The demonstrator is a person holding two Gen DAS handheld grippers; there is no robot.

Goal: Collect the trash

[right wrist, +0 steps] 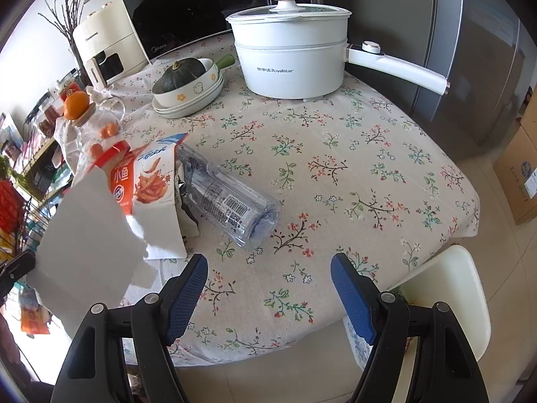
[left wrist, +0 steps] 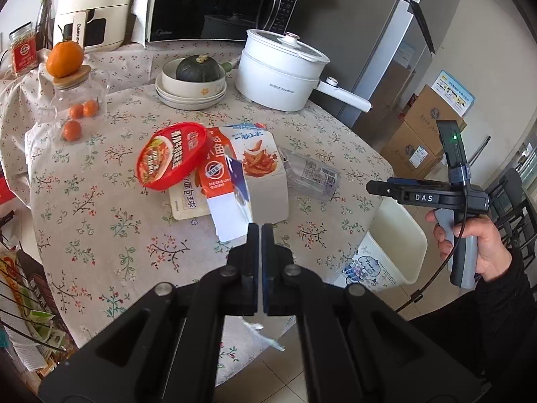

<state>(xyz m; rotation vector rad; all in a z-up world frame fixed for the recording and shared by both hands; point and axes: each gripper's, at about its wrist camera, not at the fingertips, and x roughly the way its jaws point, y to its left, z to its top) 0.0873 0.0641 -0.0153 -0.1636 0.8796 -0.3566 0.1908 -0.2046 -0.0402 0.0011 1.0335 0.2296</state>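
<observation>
My left gripper point(left wrist: 260, 226) is shut on an orange-and-white snack wrapper point(left wrist: 231, 211) and holds it above the near table edge; the wrapper also shows in the right wrist view point(right wrist: 90, 235). On the floral tablecloth lie a red instant-noodle lid point(left wrist: 171, 158), a white-and-blue snack bag point(left wrist: 258, 161) and a crushed clear plastic bottle point(right wrist: 231, 198). My right gripper point(right wrist: 268, 288) is open and empty over the table's near edge, close to the bottle's base. A white trash bin point(left wrist: 396, 245) stands on the floor beside the table, also in the right wrist view point(right wrist: 449, 288).
A white electric pot point(right wrist: 292, 60), stacked bowls holding a green squash point(right wrist: 184, 77), a glass jar with oranges point(left wrist: 77, 100), a microwave point(left wrist: 214, 3) and an air fryer point(left wrist: 94, 10) stand at the back. A fridge point(right wrist: 470, 50) and cardboard boxes point(left wrist: 419, 134) are on the right.
</observation>
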